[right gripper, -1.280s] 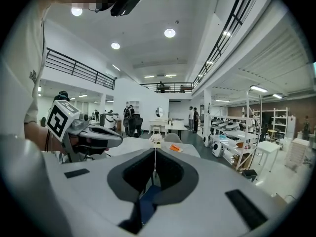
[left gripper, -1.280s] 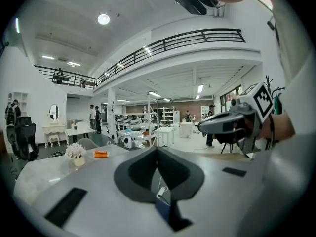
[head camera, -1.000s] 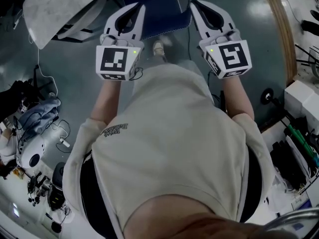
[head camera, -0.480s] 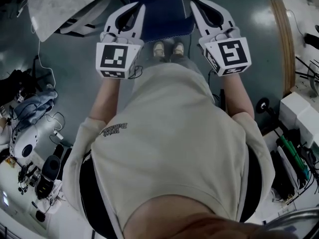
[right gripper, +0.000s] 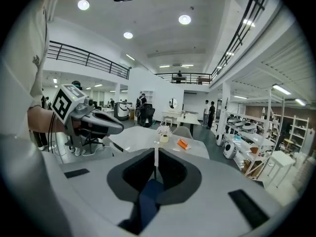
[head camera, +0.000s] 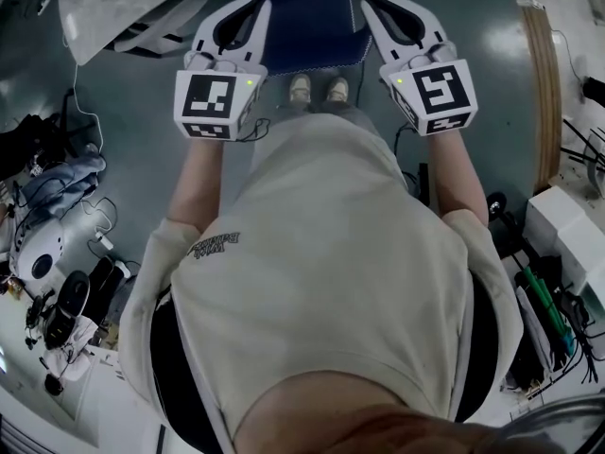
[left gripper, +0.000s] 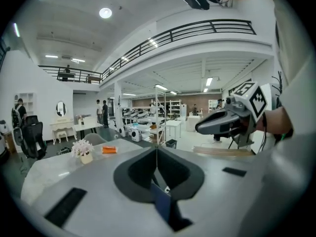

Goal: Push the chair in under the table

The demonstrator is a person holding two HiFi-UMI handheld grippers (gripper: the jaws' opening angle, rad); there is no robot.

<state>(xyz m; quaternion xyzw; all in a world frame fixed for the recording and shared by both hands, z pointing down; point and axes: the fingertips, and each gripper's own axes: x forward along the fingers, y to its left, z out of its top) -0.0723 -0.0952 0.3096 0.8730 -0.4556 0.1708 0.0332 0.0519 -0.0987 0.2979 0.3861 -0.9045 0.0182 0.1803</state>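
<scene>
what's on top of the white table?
A small pot of white flowers and a flat orange item. The white table's near part is covered by the right gripper.

Surface [left gripper: 64, 162]: pale, marbled top. On it: small pot of white flowers [left gripper: 82, 150]; orange flat item [left gripper: 109, 150] just right of the pot.
Floor [head camera: 142, 168]: dark grey, glossy. On it: blue chair [head camera: 307, 17], far centre; cables and gear [head camera: 57, 263], left.

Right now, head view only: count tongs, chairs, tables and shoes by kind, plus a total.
Tongs: 2, left tongs and right tongs, both shut
Chair: 1, blue
Table: 1
Shoes: 2
Total: 6
</scene>
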